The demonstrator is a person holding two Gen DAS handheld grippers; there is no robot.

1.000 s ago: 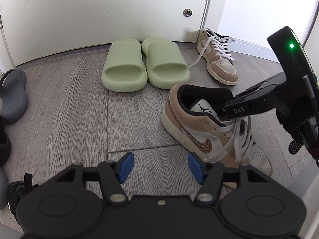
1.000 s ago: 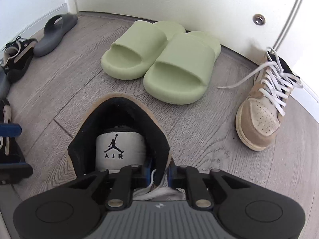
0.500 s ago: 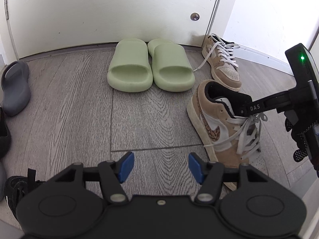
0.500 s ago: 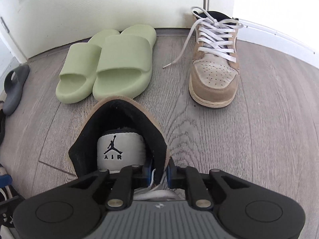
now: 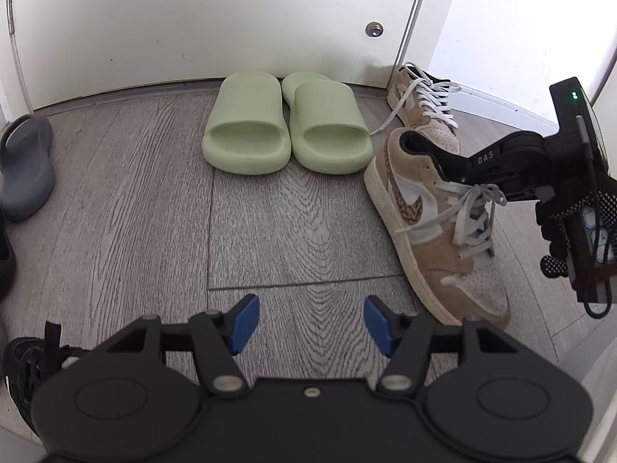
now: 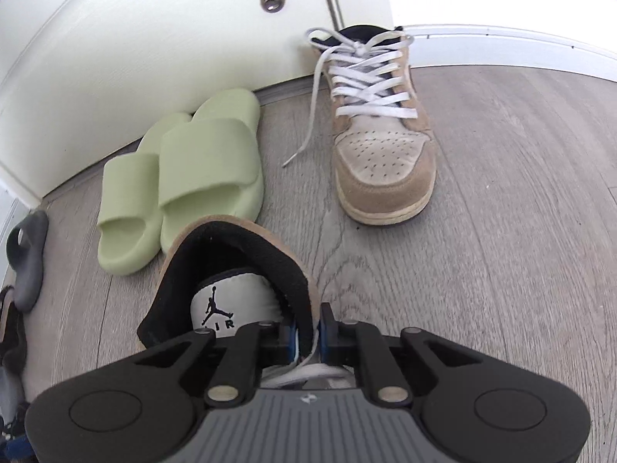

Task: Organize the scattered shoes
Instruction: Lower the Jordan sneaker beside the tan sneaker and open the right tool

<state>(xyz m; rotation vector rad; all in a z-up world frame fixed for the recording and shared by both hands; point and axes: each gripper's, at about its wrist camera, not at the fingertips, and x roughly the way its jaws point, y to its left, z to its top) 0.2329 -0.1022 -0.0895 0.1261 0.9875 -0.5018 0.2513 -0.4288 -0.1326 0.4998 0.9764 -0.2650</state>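
A tan and white sneaker [image 5: 432, 223] with loose white laces hangs by its collar from my right gripper [image 6: 308, 337], which is shut on the black inner rim [image 6: 300, 293]. Its toe points toward the camera in the left wrist view. The matching sneaker [image 6: 381, 146] stands by the door, toe toward me, and shows behind the held one in the left view [image 5: 428, 112]. A pair of green slides [image 5: 285, 131] sits side by side against the door. My left gripper [image 5: 308, 326] hovers open over bare floor, left of the held sneaker.
A grey slide [image 5: 27, 166] lies at the far left; dark shoes [image 5: 27, 370] sit at the lower left edge. A white door with a round stopper [image 5: 374, 30] and a white baseboard [image 6: 520, 42] bound the wooden floor. A gloved hand [image 5: 570, 223] holds the right gripper.
The right gripper has carried the tan sneaker to the right and toward the door, closer to its mate. The left gripper stayed open, drawing back slightly.
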